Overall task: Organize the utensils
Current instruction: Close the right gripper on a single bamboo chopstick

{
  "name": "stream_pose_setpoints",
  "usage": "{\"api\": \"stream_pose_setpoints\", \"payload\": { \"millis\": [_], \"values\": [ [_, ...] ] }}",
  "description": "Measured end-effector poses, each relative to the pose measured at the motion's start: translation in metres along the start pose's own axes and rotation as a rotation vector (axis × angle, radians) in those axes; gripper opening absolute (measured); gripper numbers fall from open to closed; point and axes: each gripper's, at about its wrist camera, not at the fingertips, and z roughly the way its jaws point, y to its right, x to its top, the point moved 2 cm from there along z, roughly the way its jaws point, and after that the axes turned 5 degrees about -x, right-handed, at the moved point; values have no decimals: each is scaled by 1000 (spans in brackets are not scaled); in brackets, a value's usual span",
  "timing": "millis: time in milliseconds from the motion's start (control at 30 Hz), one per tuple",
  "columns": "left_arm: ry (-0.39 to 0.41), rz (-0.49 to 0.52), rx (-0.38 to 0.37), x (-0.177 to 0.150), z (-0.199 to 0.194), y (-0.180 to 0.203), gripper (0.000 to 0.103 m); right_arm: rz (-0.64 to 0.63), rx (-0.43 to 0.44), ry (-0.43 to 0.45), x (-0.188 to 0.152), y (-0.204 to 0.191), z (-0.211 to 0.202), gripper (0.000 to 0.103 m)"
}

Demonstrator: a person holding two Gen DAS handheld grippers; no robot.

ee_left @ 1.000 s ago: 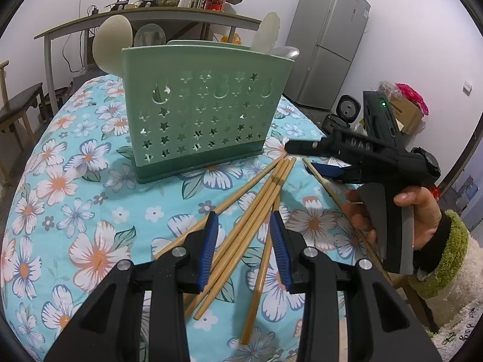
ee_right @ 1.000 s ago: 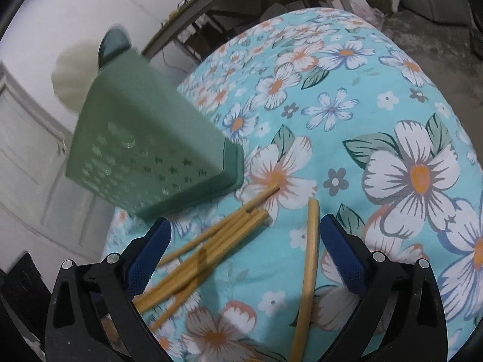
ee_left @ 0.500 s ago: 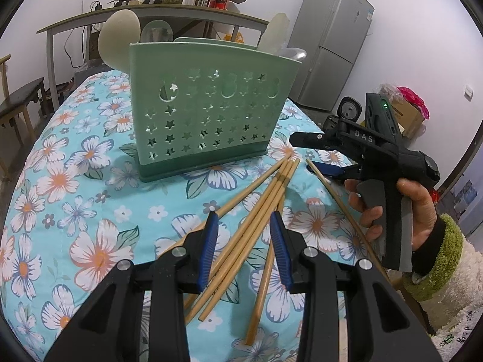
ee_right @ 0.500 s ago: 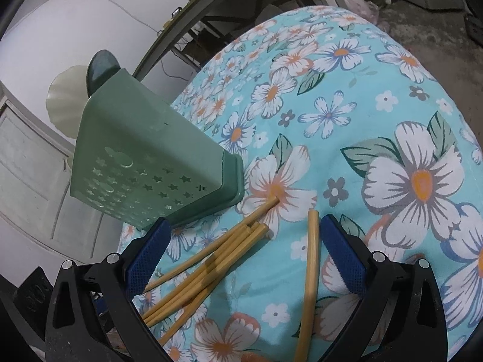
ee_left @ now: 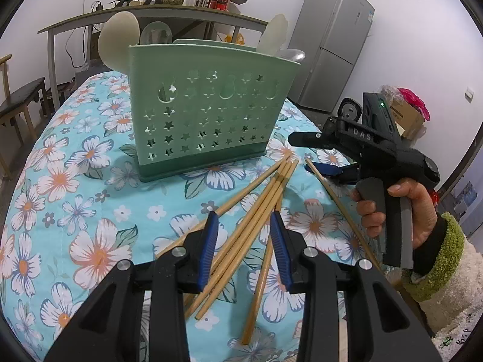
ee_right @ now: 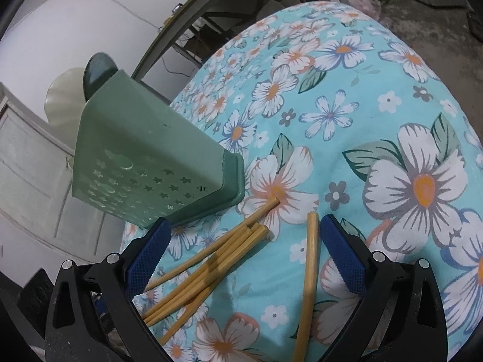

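Kitchen corner: fridge far right, cluttered shelf table far back. Round table in floral cloth. Green utensil caddy stands far-centre, spoons and ladles already in it. Left to do: loose chopsticks lie near, none slotted. Left gripper jaws part-open, over the bundle, not clamped. Right gripper jaws wide apart, straddling chopstick tips, holding nothing.

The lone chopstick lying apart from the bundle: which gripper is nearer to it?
Right. The right gripper is open, and the lone chopstick lies between its fingers, close to one. The left gripper hangs over the bundle of chopsticks, beside it.
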Motion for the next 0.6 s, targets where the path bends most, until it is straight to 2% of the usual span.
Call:
{"api": "stream_pose_setpoints", "payload": {
  "millis": [67,233,333,500,600],
  "values": [
    [2,1,1,0,-1,0,34,-19,-29,-3,1,-4,-5,95],
    [2,-6,4,-2,-1,1,34,-144,-166,68,-7,-18,-24,92],
    [3,-6,3,-2,-1,1,34,-176,-259,77,-12,-18,-25,75],
    [6,12,10,-2,-2,7,34,-204,-345,46,-18,-12,-16,40],
    [8,32,26,-1,-3,10,34,-275,-427,48,-24,-16,-11,26]
  ]
}}
